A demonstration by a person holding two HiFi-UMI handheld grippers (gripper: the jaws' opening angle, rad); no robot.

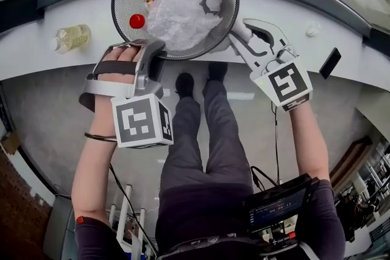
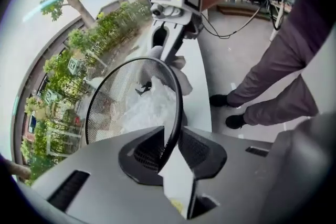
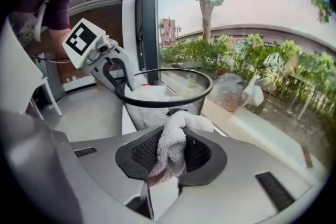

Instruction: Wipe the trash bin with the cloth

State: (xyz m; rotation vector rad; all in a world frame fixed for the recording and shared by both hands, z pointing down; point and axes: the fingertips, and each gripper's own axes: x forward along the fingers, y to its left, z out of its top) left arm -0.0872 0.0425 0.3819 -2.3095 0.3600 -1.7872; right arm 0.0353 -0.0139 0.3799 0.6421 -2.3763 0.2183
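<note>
A black mesh trash bin (image 1: 117, 6) stands on a white ledge, full of crumpled clear plastic (image 1: 183, 12) and other rubbish. My left gripper (image 1: 153, 55) reaches over its near left rim. In the left gripper view the thin rim (image 2: 176, 86) runs slantwise through the gap between the jaws (image 2: 169, 152), which stand a little apart around it. My right gripper (image 1: 241, 30) is at the bin's right side, shut on a bunched white cloth (image 3: 176, 139) that lies against the bin's mesh wall (image 3: 157, 113) just under the rim.
On the ledge (image 1: 36, 52), a clear bottle of yellowish liquid (image 1: 72, 38) lies left of the bin. A small white object (image 1: 312, 29) and a flat black device (image 1: 329, 63) are to the right. A red cap (image 1: 137, 21) shows inside the bin. Glass stands behind the ledge.
</note>
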